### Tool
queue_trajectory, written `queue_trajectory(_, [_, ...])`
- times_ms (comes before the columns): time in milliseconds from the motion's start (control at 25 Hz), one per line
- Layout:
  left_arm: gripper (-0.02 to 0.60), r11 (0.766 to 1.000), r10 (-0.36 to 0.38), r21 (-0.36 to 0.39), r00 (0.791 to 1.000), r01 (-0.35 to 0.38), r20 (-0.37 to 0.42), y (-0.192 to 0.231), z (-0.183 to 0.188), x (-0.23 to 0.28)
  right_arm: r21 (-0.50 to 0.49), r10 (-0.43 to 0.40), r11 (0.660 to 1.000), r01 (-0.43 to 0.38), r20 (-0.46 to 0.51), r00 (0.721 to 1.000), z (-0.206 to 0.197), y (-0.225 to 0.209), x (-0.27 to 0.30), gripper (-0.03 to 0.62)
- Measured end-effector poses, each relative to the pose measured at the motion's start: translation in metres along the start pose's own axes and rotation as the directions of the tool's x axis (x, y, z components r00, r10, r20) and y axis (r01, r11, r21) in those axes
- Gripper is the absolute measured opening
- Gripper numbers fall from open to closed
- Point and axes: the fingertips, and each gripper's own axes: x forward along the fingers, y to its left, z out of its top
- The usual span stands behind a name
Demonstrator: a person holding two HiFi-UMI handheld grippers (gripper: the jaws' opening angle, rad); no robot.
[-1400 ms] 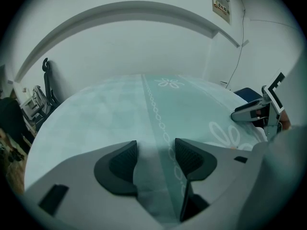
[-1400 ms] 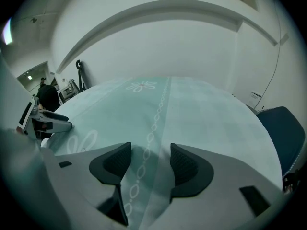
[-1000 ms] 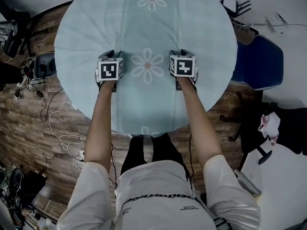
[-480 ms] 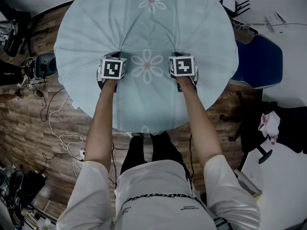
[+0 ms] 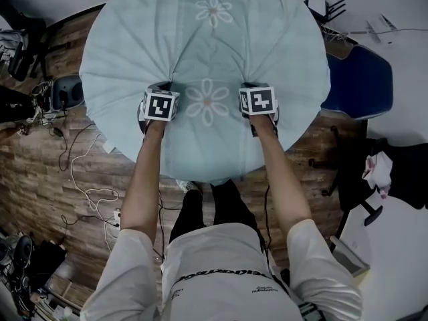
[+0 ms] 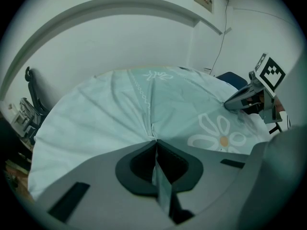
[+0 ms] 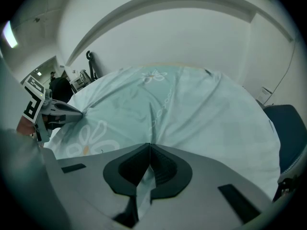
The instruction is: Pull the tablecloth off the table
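Observation:
A pale blue tablecloth (image 5: 207,39) with white daisy prints covers the round table. My left gripper (image 5: 162,87) is shut on a pinch of the tablecloth (image 6: 120,114), left of the middle daisy (image 5: 207,102). My right gripper (image 5: 252,87) is shut on another pinch, right of that daisy. Folds fan out from both pinches toward the far edge. In the left gripper view the cloth ridge runs between the closed jaws of the left gripper (image 6: 154,141). The right gripper view shows the same at the right gripper (image 7: 149,145). The cloth's near edge hangs in front of my legs.
A blue chair (image 5: 361,85) stands close to the table's right side. Cables (image 5: 73,172) and dark gear (image 5: 63,92) lie on the wooden floor at the left. A white wall curves behind the table. A thin tan strip of table (image 7: 163,64) shows past the cloth's far edge.
Both grippers closed on the cloth and moved toward me. The cloth went from flat to puckered, with folds radiating from each pinch, and slid a little my way.

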Motion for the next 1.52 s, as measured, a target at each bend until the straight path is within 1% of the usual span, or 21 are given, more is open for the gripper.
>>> queue_trajectory(200, [0.015,1.000,-0.001,0.002,1.000,0.001,0.031,-0.008,-0.020,-0.018,-0.001,0.003,1.000,-0.003,0.052,0.999,-0.020,0.014,-0.018,0.034])
queue_trajectory(360, [0.015,0.999,-0.029,0.014,0.998,0.028,0.053,-0.016,-0.020,-0.044,0.022,0.014,1.000,-0.015,0.070,0.997,-0.030,0.021,-0.032,0.034])
queue_trajectory(440, [0.015,0.999,-0.040,0.007,0.997,0.040,0.058,-0.023,-0.022,-0.059,0.018,0.017,1.000,-0.019,0.087,0.996,-0.031,0.028,-0.043,0.034])
queue_trajectory(560, [0.015,0.999,-0.037,-0.004,0.996,0.037,0.079,-0.029,-0.029,-0.076,0.020,0.018,1.000,-0.020,0.109,0.994,-0.038,0.037,-0.057,0.035])
queue_trajectory(680, [0.015,1.000,-0.030,0.008,0.995,0.029,0.098,-0.033,-0.042,-0.086,0.032,0.027,0.999,-0.032,0.124,0.992,-0.050,0.043,-0.069,0.035])
queue_trajectory(880, [0.015,0.999,-0.037,0.014,0.993,0.036,0.114,-0.045,-0.058,-0.110,0.049,0.037,0.998,-0.045,0.150,0.988,-0.068,0.053,-0.089,0.035])
queue_trajectory(1000, [0.015,0.999,-0.037,0.025,0.987,0.033,0.156,-0.049,-0.063,-0.123,0.070,0.034,0.996,-0.046,0.171,0.985,-0.076,0.058,-0.103,0.035])
queue_trajectory(1240, [0.015,0.998,-0.057,0.026,0.984,0.053,0.170,-0.060,-0.074,-0.161,0.075,0.031,0.996,-0.048,0.207,0.978,-0.091,0.076,-0.133,0.035])
queue_trajectory(1400, [0.015,0.997,-0.062,0.063,0.981,0.051,0.184,-0.067,-0.081,-0.181,0.093,0.019,0.995,-0.042,0.235,0.972,-0.101,0.083,-0.151,0.035])
queue_trajectory(1520, [0.015,0.996,-0.072,0.063,0.977,0.061,0.199,-0.072,-0.088,-0.196,0.101,0.010,0.994,-0.036,0.249,0.968,-0.105,0.091,-0.166,0.035])
